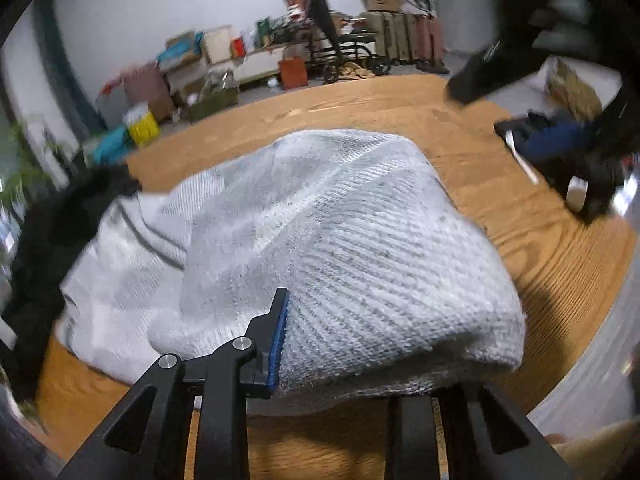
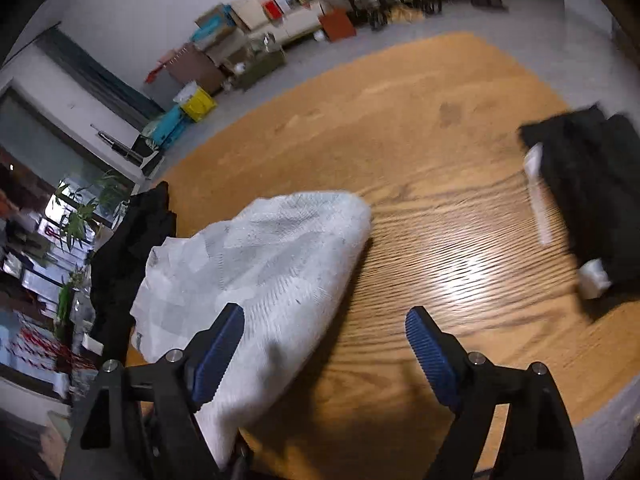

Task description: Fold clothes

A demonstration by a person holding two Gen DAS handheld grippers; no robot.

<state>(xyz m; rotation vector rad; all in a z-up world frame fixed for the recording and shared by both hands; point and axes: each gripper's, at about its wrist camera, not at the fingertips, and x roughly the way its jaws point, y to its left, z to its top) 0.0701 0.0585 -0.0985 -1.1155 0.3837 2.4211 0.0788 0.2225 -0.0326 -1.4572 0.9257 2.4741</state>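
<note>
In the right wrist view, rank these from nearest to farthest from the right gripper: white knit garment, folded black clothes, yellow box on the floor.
From the right gripper:
1. White knit garment, against its left finger.
2. Folded black clothes, far right on the table.
3. Yellow box, on the floor beyond the table.

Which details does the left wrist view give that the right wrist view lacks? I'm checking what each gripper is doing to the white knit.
Only the left wrist view shows the left gripper with white knit garment bunched between its fingers, and the right gripper hovering above the table. Only the right wrist view shows the right gripper open with nothing between its blue pads, over bare wooden table. Both show the knit, the black clothes beside it, and a folded dark pile across the table.
</note>
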